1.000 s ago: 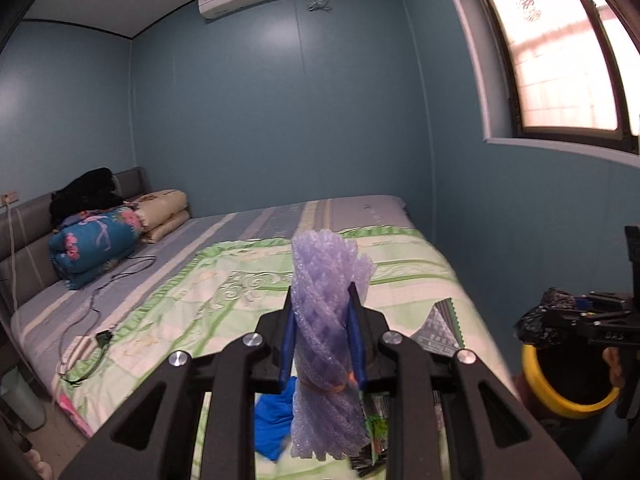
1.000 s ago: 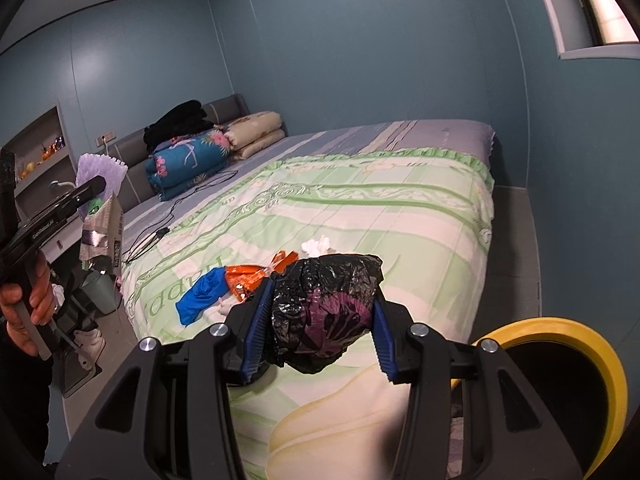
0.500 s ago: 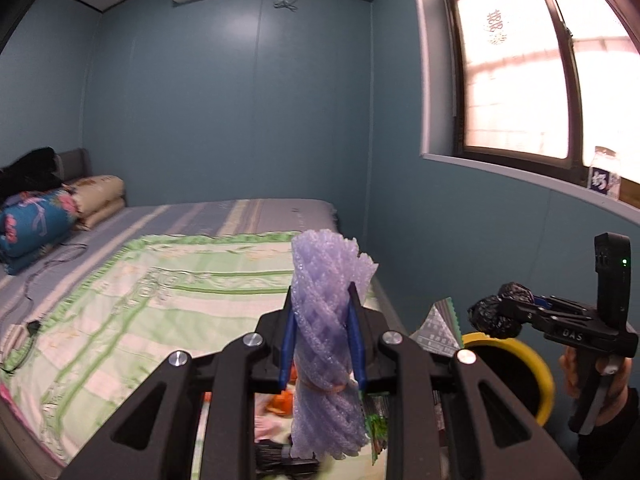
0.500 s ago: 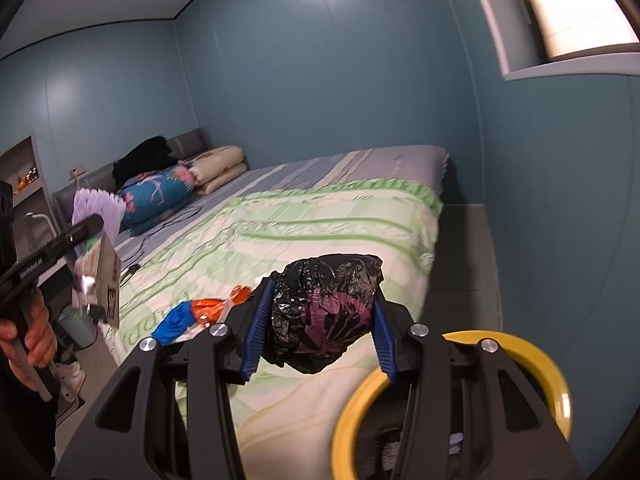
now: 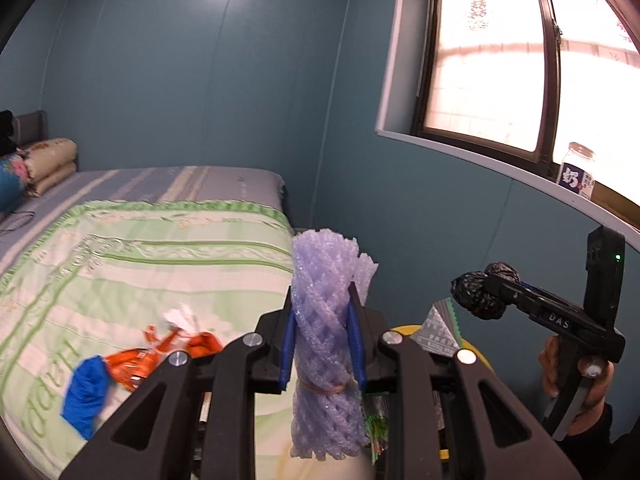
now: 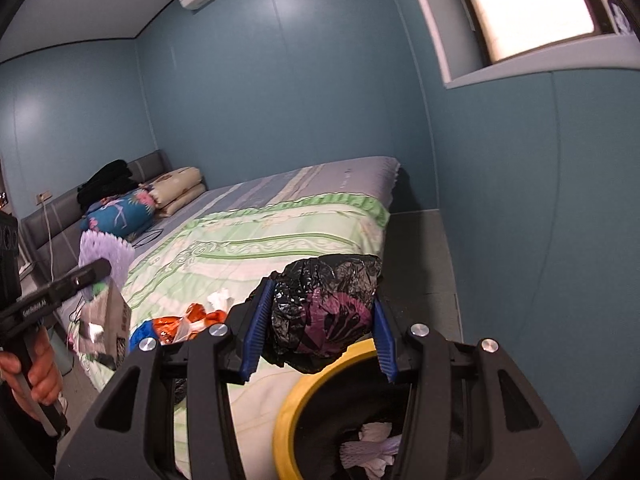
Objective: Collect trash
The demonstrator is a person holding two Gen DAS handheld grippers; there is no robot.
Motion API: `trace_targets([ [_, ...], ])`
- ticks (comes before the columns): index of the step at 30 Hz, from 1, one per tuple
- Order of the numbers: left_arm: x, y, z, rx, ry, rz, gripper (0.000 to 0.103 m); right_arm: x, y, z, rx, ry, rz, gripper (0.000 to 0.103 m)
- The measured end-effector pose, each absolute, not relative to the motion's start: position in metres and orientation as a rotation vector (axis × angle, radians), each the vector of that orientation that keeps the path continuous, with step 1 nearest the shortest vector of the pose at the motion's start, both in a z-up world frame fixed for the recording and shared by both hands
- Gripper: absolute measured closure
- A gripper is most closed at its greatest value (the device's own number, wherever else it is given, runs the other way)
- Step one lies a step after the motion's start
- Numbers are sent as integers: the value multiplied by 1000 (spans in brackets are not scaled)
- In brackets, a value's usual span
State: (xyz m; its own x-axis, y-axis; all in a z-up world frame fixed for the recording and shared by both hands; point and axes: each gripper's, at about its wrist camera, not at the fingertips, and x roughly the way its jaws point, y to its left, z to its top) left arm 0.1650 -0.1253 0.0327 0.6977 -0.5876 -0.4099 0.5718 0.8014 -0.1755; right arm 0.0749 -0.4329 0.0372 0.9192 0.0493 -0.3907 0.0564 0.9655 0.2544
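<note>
My left gripper is shut on an upright roll of purple foam netting; a silver wrapper hangs with it. My right gripper is shut on a crumpled black plastic bag and hovers just over the near rim of a yellow-rimmed bin, which holds white netting. In the left wrist view the right gripper is off to the right, and the bin rim peeks from behind my left fingers. An orange wrapper, a blue scrap and a white tissue lie on the bed.
The bed with a green quilt fills the left and middle; pillows and folded bedding sit at its head. A narrow strip of floor runs between bed and blue wall. A jar stands on the window sill.
Both grippers have swung right towards the wall and window. The yellow bin has come in under the right gripper. Both grips are unchanged.
</note>
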Motion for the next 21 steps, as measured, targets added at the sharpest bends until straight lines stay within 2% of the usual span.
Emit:
trace_targets([
  [21, 172, -218, -35, -4, 666, -829, 82, 82, -475, 7, 335, 489, -86, 59],
])
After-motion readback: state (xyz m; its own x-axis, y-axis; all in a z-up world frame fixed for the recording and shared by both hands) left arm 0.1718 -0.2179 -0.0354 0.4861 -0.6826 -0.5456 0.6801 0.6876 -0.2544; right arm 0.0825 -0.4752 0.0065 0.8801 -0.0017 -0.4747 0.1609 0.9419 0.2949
